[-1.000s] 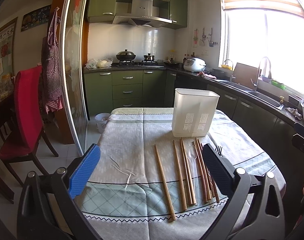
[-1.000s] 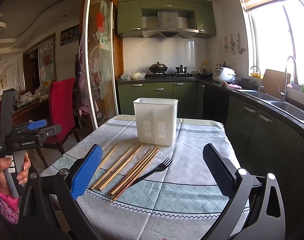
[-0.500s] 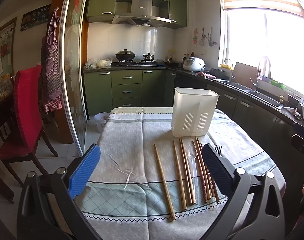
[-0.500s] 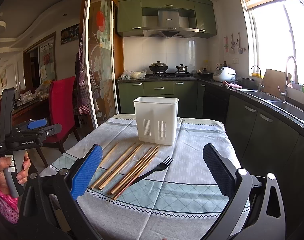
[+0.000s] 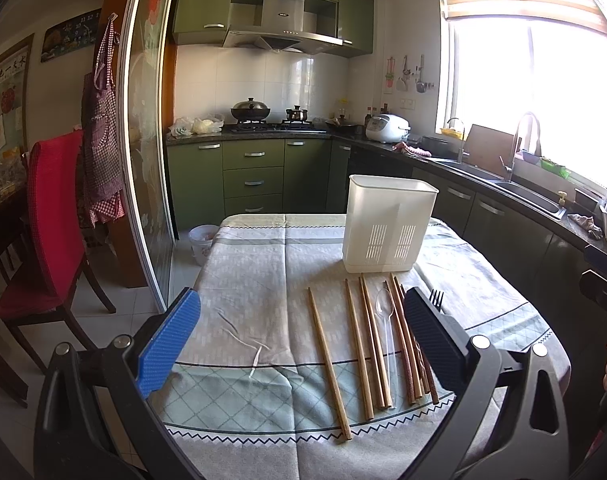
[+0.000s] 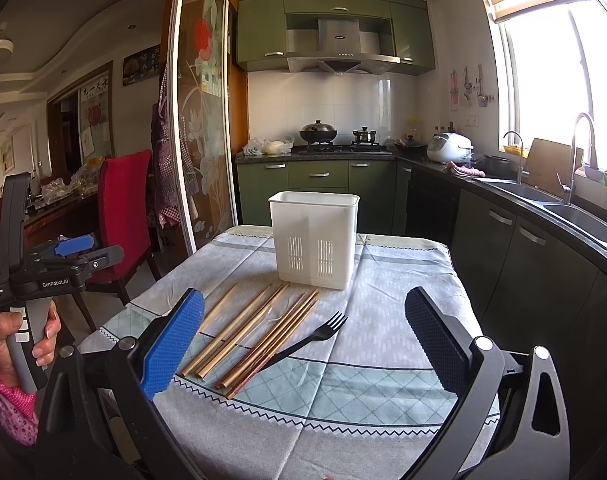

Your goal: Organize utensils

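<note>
Right wrist view: the black fork (image 6: 309, 342) lies flat on the surface (image 6: 383, 380), tines toward 1 o'clock, handle toward 7, between the spread, empty jaws of the right gripper (image 6: 303, 344), which seems nearer. Chopsticks (image 6: 251, 332) lie alongside at 10; the white utensil holder (image 6: 314, 240) stands at 12. The left gripper (image 5: 301, 338) is likewise released.

Your right gripper (image 6: 303, 344) hangs wide open and empty above the near edge of the worktop (image 6: 403, 280). Ahead, wooden chopsticks (image 6: 259, 332) lie in a loose row with a black fork (image 6: 311, 340) just beside them, before the upright white utensil holder (image 6: 314, 240). Your left gripper (image 6: 69, 256) shows at far left, off the worktop
</note>
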Demonstrator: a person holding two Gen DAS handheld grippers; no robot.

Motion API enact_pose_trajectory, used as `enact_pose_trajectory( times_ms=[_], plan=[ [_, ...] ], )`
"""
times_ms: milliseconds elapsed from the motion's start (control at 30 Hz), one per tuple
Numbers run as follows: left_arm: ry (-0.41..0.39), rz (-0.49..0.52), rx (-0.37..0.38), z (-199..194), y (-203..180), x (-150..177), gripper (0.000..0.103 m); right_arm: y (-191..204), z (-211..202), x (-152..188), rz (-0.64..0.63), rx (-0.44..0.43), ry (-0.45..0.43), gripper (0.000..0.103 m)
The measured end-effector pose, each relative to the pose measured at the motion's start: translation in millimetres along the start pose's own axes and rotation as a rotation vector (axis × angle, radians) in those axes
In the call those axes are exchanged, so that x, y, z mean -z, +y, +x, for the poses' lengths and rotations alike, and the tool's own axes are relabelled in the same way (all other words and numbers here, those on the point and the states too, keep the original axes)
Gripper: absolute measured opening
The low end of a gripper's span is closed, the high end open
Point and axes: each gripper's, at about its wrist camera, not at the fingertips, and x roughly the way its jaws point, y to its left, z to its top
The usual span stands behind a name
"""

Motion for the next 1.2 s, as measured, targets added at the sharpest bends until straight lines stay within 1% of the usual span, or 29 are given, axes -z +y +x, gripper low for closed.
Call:
enact_pose_trajectory(
  times_ms=[133,267,600,933,1200],
  plan=[
    [-0.001,-0.001,0.000,-0.2,0.4,0.5,0.097,0.6,0.6,0.1,0.001,-0.002,0.001,0.099],
    [0.000,0.000,-0.001,-0.1,0.6,0.3,0.097,-1.2,0.7,-0.4,0.021,-0.023,0.000,0.099],
    [0.000,0.000,-0.001,0.2,1.4,0.4,0.097,-1.3,-0.9,-3.8,0.006,0.010,-0.001,0.099],
    [0.004,0.001,0.001,1.2,2.5,1.4,0.097,0.0,1.7,-3.6,0.002,0.009,0.010,0.099],
    [0.019,0.009,0.020,6.5,-6.7,4.0,0.097,1.2,4.7,-2.4,-0.015,0.029,0.024,0.099]
  ],
)
